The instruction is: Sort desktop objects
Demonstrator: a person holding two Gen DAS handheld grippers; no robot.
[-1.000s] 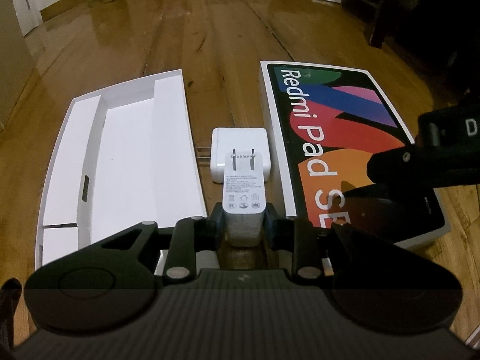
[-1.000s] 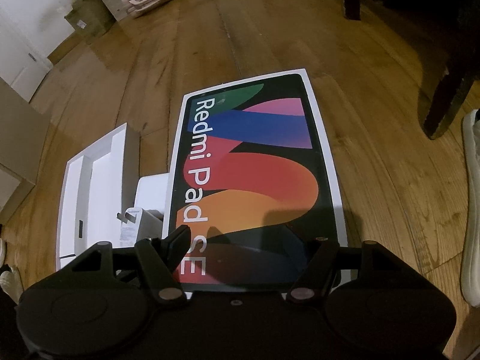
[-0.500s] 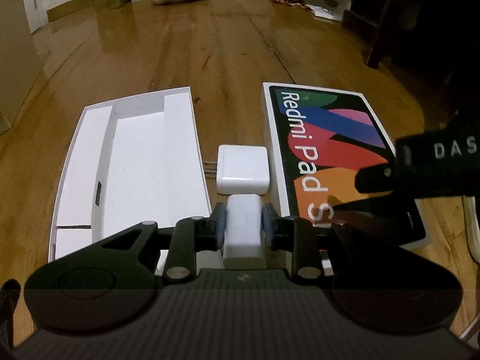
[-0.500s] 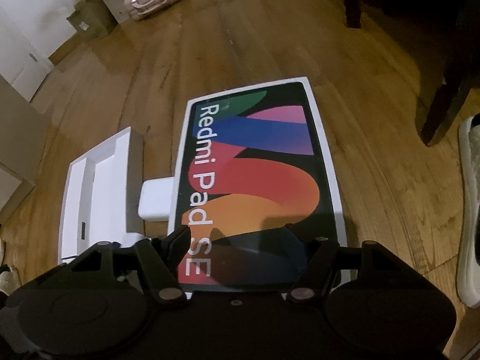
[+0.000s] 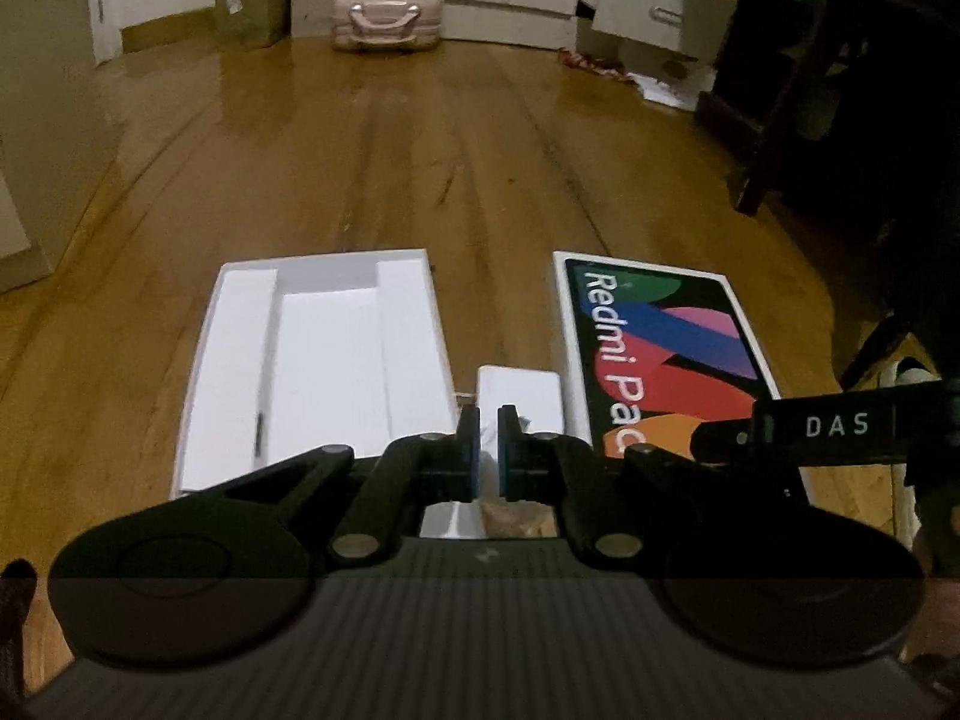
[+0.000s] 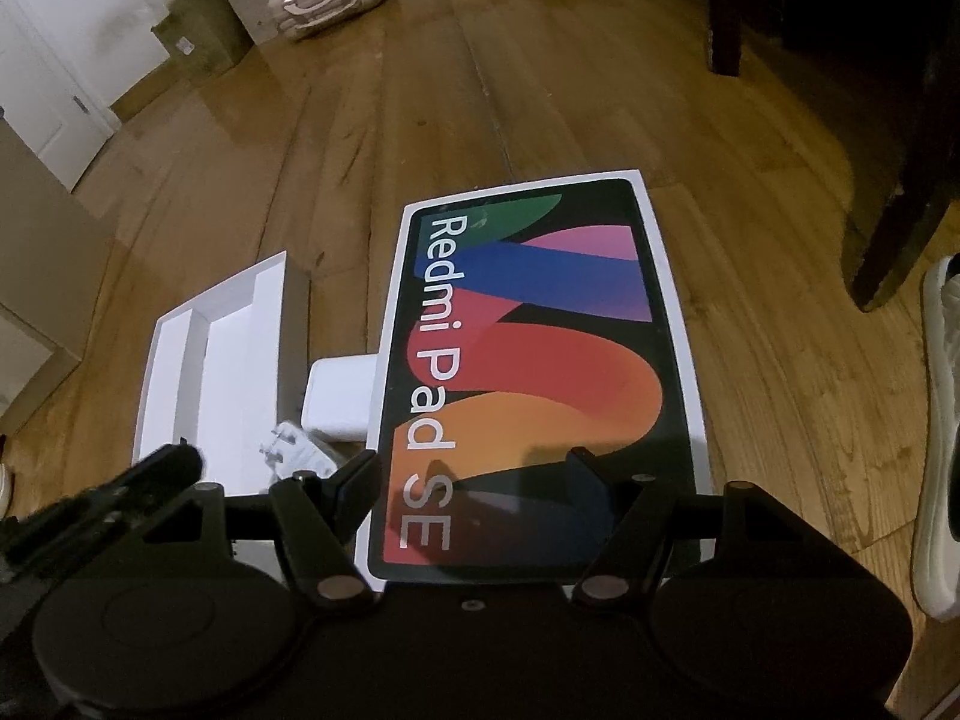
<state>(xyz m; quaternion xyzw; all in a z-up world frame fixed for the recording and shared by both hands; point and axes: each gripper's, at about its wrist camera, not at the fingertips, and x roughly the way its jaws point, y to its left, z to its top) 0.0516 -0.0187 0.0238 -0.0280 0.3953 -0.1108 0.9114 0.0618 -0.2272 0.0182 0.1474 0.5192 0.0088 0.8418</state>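
My left gripper (image 5: pixel 489 420) hangs above the wooden floor, and its jaws are closing to a thin slit with nothing pinched between them. A small white charger (image 6: pixel 297 450) with metal prongs lies loose just below it, between the open white tray (image 5: pixel 324 360) and a white square adapter block (image 5: pixel 522 390). To the right lies the colourful Redmi Pad SE box (image 6: pixel 540 330). Over the near end of that box my right gripper (image 6: pixel 474 474) hovers open, its fingers spread wide and holding nothing.
A pink suitcase (image 5: pixel 387 21) and cardboard boxes stand by the far wall. Dark furniture legs (image 6: pixel 900 228) rise at the right, with a white shoe (image 6: pixel 942 420) beside them. Bare floorboards stretch beyond the tray and the box.
The left gripper rose and drew back; the white charger that sat between its jaws has come out, and the jaws have closed together. The right gripper stayed over the box.
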